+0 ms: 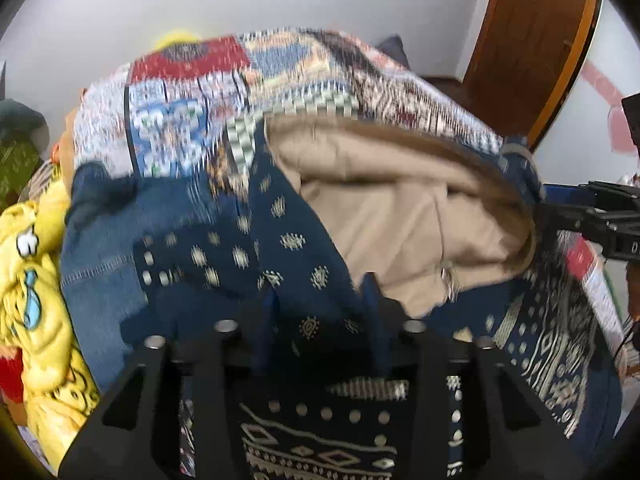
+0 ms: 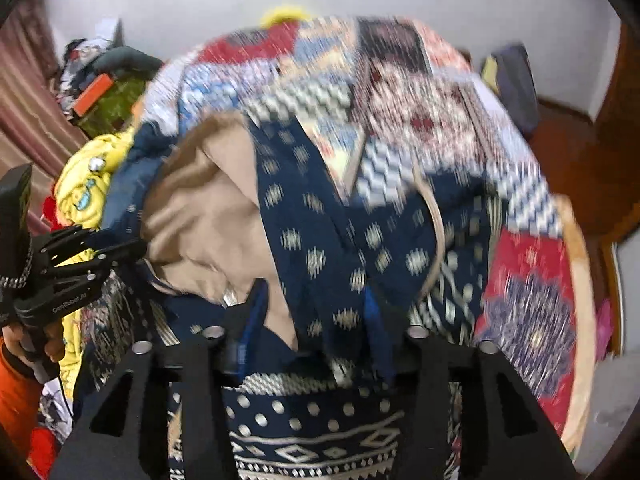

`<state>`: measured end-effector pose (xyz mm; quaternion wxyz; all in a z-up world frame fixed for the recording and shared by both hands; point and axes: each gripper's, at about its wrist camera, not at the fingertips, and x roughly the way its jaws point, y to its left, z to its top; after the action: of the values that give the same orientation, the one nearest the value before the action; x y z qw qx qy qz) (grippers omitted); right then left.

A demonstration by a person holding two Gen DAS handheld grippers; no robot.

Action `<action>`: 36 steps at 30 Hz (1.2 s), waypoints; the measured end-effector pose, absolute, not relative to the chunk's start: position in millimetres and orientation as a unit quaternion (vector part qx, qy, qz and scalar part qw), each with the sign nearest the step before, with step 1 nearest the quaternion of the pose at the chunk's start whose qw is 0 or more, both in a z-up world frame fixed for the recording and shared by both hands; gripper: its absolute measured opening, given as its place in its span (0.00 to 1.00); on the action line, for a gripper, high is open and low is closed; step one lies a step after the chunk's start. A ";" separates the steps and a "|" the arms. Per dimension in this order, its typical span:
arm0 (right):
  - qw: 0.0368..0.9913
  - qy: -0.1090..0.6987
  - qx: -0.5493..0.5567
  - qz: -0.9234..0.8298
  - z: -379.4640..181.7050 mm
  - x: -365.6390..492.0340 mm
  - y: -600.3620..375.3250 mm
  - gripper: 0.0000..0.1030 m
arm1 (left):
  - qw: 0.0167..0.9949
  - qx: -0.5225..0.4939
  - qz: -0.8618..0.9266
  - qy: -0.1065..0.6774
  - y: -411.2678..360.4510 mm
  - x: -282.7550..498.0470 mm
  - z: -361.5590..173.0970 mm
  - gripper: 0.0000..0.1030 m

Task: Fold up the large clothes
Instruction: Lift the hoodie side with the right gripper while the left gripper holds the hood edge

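Garment: a navy patterned garment (image 1: 288, 240) with a tan lining (image 1: 400, 216), lifted and hanging slack straight ahead of both sets of jaws, above a patchwork bedspread (image 1: 192, 92).
Left gripper (image 1: 324, 312): jaws clenched on a navy edge of the garment, cloth bunched between the two fingers; seen from the right wrist view it sits off to the left (image 2: 116, 256), biting the edge where lining meets navy.
Right gripper (image 2: 316, 320): jaws drawn in on a fold of navy cloth that runs up from between them; from the left wrist view it shows at the far right (image 1: 552, 208), pinching the garment's rim.
Handling: judged soft, limp and lined, so fairly heavy for cloth; it will sag between the two holds and slide little against the pads.
Where to hold: probably best at the edges or corners, the two grips kept well apart so the span stays taut.
Beside the jaws: yellow cartoon-print cloth (image 1: 36, 280) lies left of the left gripper.
Blur: both views are smeared, so seams and fastenings cannot be made out.
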<state>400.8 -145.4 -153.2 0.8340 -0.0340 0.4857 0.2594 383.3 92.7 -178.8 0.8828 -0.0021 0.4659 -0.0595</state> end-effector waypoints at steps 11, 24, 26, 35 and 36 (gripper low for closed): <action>0.825 0.492 -0.015 0.279 -164.9 461.8 -87.5 0.51 | 0.876 -0.024 -0.029 0.480 114.3 460.3 -197.2 0.57; 0.822 0.497 0.000 0.279 -184.1 482.4 -86.3 0.12 | 0.878 -0.047 -0.032 0.476 115.9 488.4 -214.2 0.06; 0.823 0.492 0.001 0.284 -174.8 477.1 -90.8 0.11 | 0.888 -0.041 -0.045 0.456 108.9 475.3 -194.1 0.06; 0.824 0.457 0.030 0.333 -112.7 408.9 -133.2 0.09 | 0.911 0.028 -0.127 0.392 60.2 386.7 -114.0 0.06; 0.824 0.456 0.031 0.334 -110.6 401.7 -137.1 0.09 | 0.909 0.033 -0.137 0.391 54.7 373.6 -110.7 0.06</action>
<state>401.7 -137.1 -110.6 0.8239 0.0314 0.4565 0.3344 373.6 54.7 -110.7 0.9095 0.0328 0.3912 -0.1371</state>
